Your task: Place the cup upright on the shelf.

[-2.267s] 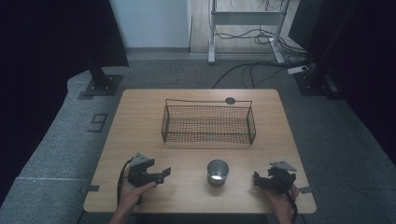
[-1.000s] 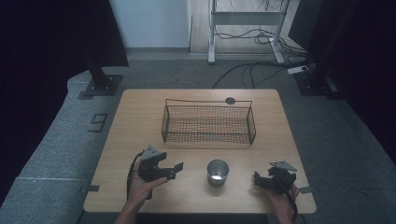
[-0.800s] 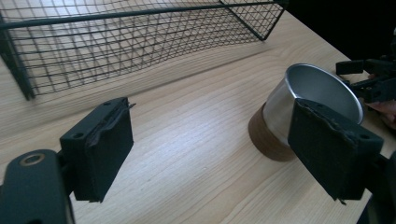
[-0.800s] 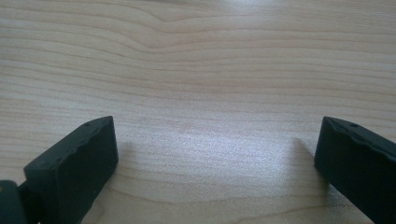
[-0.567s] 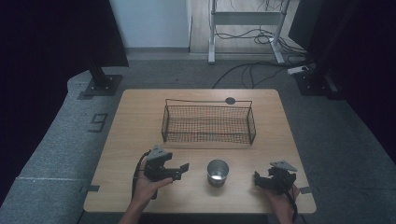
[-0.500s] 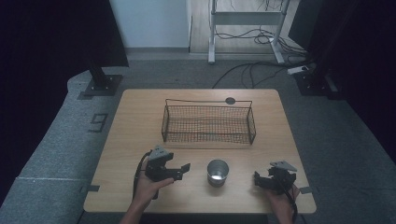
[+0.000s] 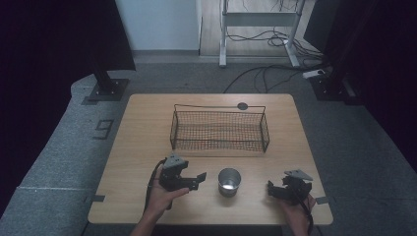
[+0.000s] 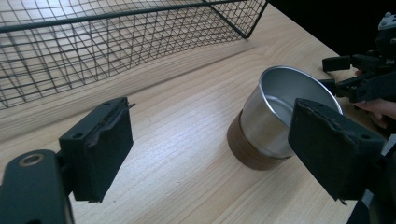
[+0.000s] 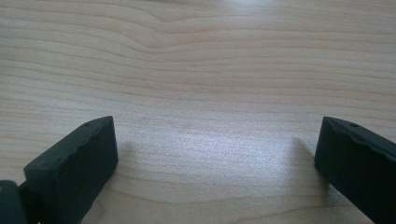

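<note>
Forearms come in from the near edge of the table point(image 7: 147, 128) in the high view. The left hand point(image 7: 162, 196) holds the left gripper point(image 7: 200, 178) low over the wood, pointing level toward the metal cup point(image 7: 229, 181) and just short of it. In the left gripper view its jaws stand wide apart with nothing between them. The cup point(image 8: 275, 121) is upright on its brown base, just beyond the right-hand jaw and not touched by it. The right hand point(image 7: 297, 209) rests near the table's near right corner with the right gripper point(image 7: 272, 189) aimed toward the cup and well apart from it. In the right gripper view its jaws are also spread wide over bare wood, gripping nothing. The cup stands on the near half of the table between the two grippers, in front of the wire basket point(image 7: 216, 145). Against the earlier pictures, the left gripper has slid across from the near left toward the cup, its jaws as wide as before. The right gripper, cup and basket lie where they did.
</note>
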Motion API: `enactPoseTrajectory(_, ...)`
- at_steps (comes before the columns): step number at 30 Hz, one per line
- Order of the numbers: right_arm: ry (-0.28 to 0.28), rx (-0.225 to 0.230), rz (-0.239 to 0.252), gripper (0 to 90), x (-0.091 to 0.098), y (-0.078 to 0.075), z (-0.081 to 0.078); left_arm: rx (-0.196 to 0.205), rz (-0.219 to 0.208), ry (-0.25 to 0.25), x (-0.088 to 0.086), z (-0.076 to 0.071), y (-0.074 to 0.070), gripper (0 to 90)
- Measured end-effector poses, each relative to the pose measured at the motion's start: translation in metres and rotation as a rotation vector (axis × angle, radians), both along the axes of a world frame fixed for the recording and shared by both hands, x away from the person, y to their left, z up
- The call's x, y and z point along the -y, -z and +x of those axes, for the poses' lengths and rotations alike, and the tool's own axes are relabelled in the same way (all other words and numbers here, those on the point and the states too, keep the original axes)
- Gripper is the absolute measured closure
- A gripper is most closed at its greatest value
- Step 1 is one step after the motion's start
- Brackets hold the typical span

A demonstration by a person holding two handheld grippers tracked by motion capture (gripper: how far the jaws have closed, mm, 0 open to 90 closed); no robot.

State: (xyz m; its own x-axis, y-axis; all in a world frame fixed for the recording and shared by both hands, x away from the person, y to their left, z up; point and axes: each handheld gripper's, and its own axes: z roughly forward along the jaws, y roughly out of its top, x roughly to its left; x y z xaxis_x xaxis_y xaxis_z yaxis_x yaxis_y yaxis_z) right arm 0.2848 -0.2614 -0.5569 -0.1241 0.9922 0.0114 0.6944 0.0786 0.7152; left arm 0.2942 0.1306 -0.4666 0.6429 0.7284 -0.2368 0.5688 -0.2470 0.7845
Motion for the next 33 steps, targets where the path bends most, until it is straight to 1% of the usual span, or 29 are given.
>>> enactPoseTrajectory(4,0.0,0.0,0.0,0.0,0.0,0.0,0.0,-0.002,0.003,0.007,0.004,0.0,0.001,14.3)
enactPoseTrajectory(18,0.0,0.0,0.0,0.0,0.0,0.0,0.0,-0.012,0.02,0.049,0.028,0.0,0.003,13.2)
enactPoseTrajectory(21,0.0,0.0,0.0,0.0,0.0,0.0,0.0,-0.017,0.023,0.058,0.033,0.001,0.004,12.9)
enactPoseTrajectory(23,0.0,0.0,0.0,0.0,0.0,0.0,0.0,-0.028,0.022,0.063,0.036,0.001,0.005,12.6)
enactPoseTrajectory(24,0.0,0.0,0.0,0.0,0.0,0.0,0.0,-0.031,0.029,0.068,0.039,0.001,0.005,12.4)
enactPoseTrajectory(27,0.001,0.0,0.0,0.0,0.0,0.0,0.0,-0.029,0.032,0.075,0.044,0.001,0.004,12.2)
enactPoseTrajectory(30,0.002,0.0,0.0,0.0,0.0,0.0,0.0,-0.025,0.034,0.076,0.048,0.001,0.005,11.1)
enactPoseTrajectory(33,0.001,0.0,0.0,0.0,0.0,0.0,0.0,-0.024,0.048,0.069,0.053,0.001,0.007,10.8)
